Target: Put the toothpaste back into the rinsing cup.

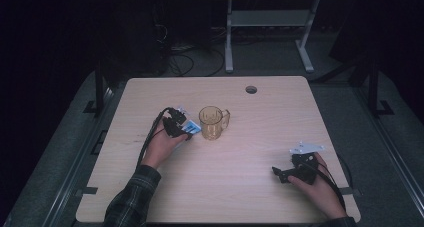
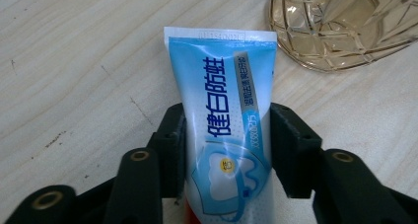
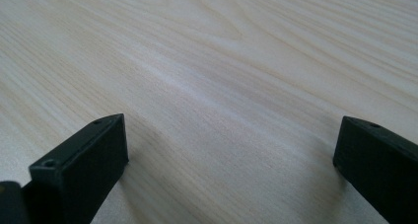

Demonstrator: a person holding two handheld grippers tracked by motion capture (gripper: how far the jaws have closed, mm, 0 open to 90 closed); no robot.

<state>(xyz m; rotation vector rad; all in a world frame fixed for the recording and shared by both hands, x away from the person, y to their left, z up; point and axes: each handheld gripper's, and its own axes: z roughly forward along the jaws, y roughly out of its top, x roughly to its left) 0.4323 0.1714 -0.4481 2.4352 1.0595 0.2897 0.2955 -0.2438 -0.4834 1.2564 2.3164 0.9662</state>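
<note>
Left tool, with its two black jaws pinching a blue-and-white toothpaste tube across the middle of its body, the crimped flat end pointing away from the hand toward an amber glass mug. Seen from the high view, the tube lies low over the wooden worktop, just beside the mug on its left side, while the right tool rests well apart near the front right corner, its jaws spread wide over bare wood with nothing between them (the right gripper view confirms the gap). The step in hand appears to be carrying the tube to the mug and standing it inside. To do this well, the pinch should stay firm but not crushing, since a soft tube deforms and may slip or squirt under too much squeeze; the tube probably needs lifting above the rim and tipping toward upright before it is lowered. Clearing the mug's rim and handle matters, because a knock from the side could slide or topple the glass. Whether the tube touches the worktop at this moment cannot be told.
</note>
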